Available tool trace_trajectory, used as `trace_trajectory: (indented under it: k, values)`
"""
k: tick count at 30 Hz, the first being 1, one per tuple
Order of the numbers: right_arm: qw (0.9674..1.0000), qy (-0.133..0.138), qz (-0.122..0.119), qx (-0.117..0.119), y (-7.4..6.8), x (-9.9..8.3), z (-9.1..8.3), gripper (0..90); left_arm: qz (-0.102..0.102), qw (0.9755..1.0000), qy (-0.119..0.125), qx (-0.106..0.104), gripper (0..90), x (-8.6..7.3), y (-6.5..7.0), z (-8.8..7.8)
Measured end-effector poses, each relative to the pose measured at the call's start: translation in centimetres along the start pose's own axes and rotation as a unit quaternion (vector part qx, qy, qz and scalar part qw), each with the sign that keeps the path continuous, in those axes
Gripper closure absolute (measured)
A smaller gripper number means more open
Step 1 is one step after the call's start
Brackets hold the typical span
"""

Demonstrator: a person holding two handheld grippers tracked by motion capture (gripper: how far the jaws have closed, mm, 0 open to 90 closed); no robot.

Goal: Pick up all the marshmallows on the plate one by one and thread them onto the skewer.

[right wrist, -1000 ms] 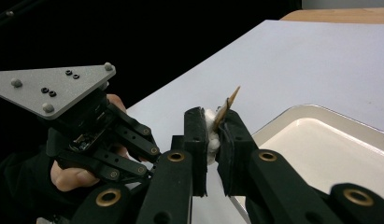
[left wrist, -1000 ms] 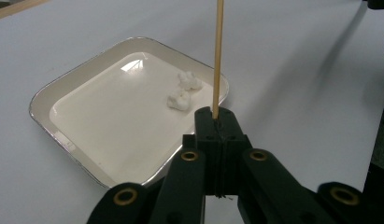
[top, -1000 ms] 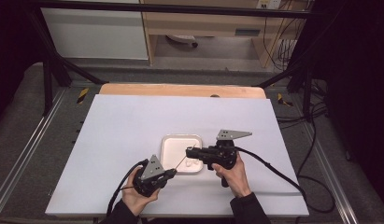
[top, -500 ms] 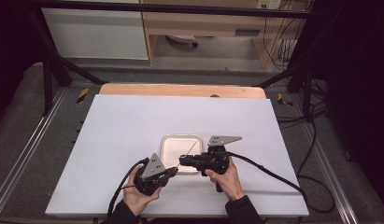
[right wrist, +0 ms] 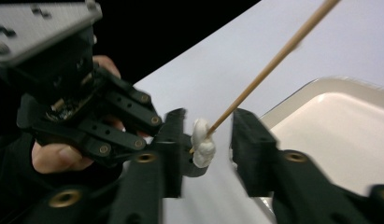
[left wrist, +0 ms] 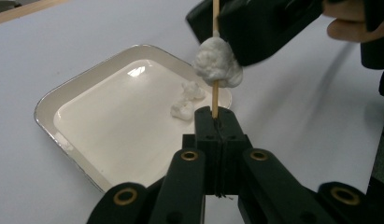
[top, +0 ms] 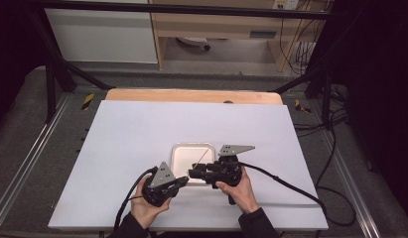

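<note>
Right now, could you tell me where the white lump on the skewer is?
In the left gripper view the white lump sits on the skewer just above the left tool, over the tray's near edge.

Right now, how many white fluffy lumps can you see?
3: one white fluffy lump threaded on the thin wooden skewer, two smaller lumps lying in the white rectangular tray. Others may be hidden.

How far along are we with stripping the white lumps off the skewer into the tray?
Done: two white lumps lie in the tray. In hand: the left gripper is shut on the skewer, one lump is on it, and the right gripper straddles that lump; its jaws have just been opening and its pads are off it. Left: that lump seems still to need sliding off into the tray.
</note>
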State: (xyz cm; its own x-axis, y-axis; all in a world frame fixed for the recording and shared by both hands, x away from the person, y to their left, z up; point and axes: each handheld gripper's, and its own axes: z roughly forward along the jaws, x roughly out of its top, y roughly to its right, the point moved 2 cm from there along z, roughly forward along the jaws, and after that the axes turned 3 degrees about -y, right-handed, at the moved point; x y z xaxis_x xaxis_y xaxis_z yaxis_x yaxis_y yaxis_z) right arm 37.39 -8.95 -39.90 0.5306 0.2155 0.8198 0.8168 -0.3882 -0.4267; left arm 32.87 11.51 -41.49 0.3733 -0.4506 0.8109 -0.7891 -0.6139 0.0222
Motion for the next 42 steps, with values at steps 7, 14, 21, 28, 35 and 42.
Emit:
trace_trajectory:
  k: [7, 14, 21, 28, 35, 42]
  values:
    - [0.9960, 0.010, -0.047, -0.076, 0.4, 0.9, -2.1, 29.7, -0.019, 0.9998, -0.004, -0.001, 89.2, -0.4, -1.1, -0.4]
    - [0.9888, -0.019, -0.083, -0.123, 1.5, 0.4, -3.2, 8.9, -0.029, 0.9996, -0.003, 0.000, 89.2, -1.0, -1.8, -0.9]
    - [0.9796, -0.060, -0.101, -0.163, 2.4, -0.7, -2.7, 6.1, -0.033, 0.9995, -0.003, 0.002, 89.2, -1.3, -2.3, -1.3]
    - [0.9768, -0.077, -0.100, -0.173, 3.5, -0.9, -1.0, 16.8, -0.037, 0.9993, -0.004, 0.003, 89.1, -1.5, -2.6, -1.5]
    - [0.9737, -0.113, -0.106, -0.167, 4.1, -1.1, 1.7, 32.2, -0.039, 0.9992, -0.003, 0.003, 89.2, -1.6, -2.7, -1.5]
    - [0.9720, -0.144, -0.101, -0.156, 4.7, -1.8, 3.9, 48.0, -0.040, 0.9992, -0.005, 0.003, 89.1, -1.6, -2.8, -1.5]
